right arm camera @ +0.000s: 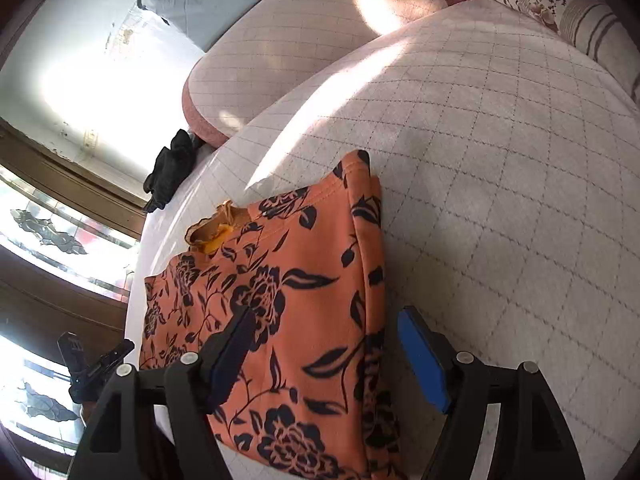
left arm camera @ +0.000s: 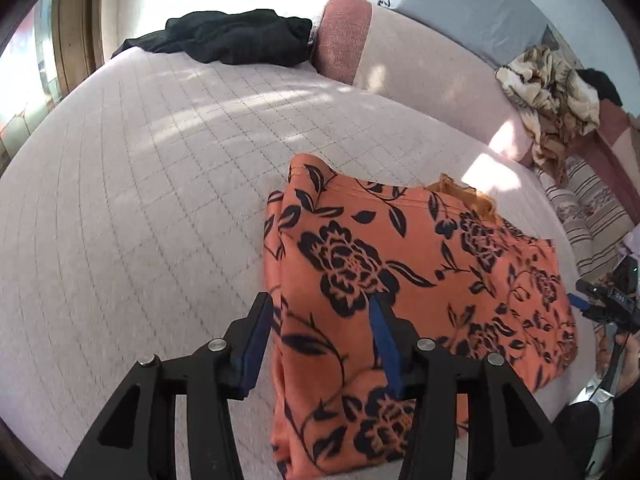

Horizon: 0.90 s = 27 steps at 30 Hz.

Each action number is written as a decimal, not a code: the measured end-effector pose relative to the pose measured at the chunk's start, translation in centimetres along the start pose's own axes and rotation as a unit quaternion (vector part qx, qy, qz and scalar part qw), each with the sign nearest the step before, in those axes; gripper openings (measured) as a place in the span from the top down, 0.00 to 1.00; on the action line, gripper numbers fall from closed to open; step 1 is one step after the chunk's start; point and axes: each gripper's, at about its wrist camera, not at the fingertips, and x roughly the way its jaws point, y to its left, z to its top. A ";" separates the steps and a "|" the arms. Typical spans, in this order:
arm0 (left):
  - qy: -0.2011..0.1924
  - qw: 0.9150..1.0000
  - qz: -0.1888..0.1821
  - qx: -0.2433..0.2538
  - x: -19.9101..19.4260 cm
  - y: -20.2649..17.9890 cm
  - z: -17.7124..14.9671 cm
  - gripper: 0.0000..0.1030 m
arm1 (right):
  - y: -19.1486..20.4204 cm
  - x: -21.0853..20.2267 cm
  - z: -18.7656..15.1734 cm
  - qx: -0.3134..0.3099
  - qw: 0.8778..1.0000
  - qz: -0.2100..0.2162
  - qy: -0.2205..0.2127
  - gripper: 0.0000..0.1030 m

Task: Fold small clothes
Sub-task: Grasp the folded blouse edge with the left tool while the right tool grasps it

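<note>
My left tongs [left arm camera: 320,320] and right tongs [right arm camera: 326,334] gape empty over the half-folded orange black-flowered fabric garment [left arm camera: 400,280]; next, I judge, pinch the six-o'clock edge and fold toward twelve.

Orange floral garment [left arm camera: 400,280]: near end cut off by lower frame edge in both views; folded under-layers hidden. Yellow-orange frilled piece [right arm camera: 212,232] pokes from beneath it, mostly covered, kind unclear. Left claw [left arm camera: 320,312]: right finger overlaps the cloth; contact can't be judged. Right claw [right arm camera: 326,328]: finger bases run out of frame. Other claw at left view's right edge [left arm camera: 600,304] mostly cut off. Black clothing [left arm camera: 224,40] bunched, type unclear. Window glass [right arm camera: 48,232] overexposed.
</note>
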 end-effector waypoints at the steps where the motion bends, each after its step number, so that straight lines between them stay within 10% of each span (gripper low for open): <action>1: 0.005 1.000 0.006 0.004 1.2 -0.1 0.9 0.51 | 0.1 0.7 0.6 -0.002 1.000 -0.006 0.001 0.25; 6: 0.016 1.000 0.025 -0.004 4.7 0.3 3.9 0.54 | 0.7 3.2 3.7 -0.010 0.999 -0.033 -0.021 0.27; 7: 0.014 1.000 0.024 -0.004 5.1 0.4 4.1 0.72 | 1.0 3.7 4.1 -0.019 0.999 -0.045 -0.023 0.32; 8: 0.019 0.999 0.030 -0.005 5.5 0.5 4.4 0.85 | 1.4 4.3 4.6 -0.029 0.998 -0.054 -0.018 0.40; 10: 0.027 0.999 0.035 -0.014 5.8 1.0 4.5 0.97 | 2.4 5.6 5.2 -0.054 0.995 -0.086 0.001 0.84; 12: -0.002 0.999 0.043 -0.014 5.0 0.8 4.6 0.97 | 3.6 5.3 5.1 -0.090 0.988 -0.125 -0.013 0.93; 17: -0.060 0.996 0.060 -0.033 2.6 1.1 3.3 0.97 | 7.5 3.4 5.5 -0.172 0.966 -0.177 -0.076 0.93; 23: -0.027 0.996 0.078 -0.045 5.7 1.9 3.2 0.93 | 1.5 7.6 6.4 -0.070 0.981 -0.177 -0.044 0.88; 27: -0.044 0.994 0.078 -0.058 2.7 2.1 3.6 0.92 | 2.3 3.8 5.7 -0.059 0.979 -0.174 -0.088 0.36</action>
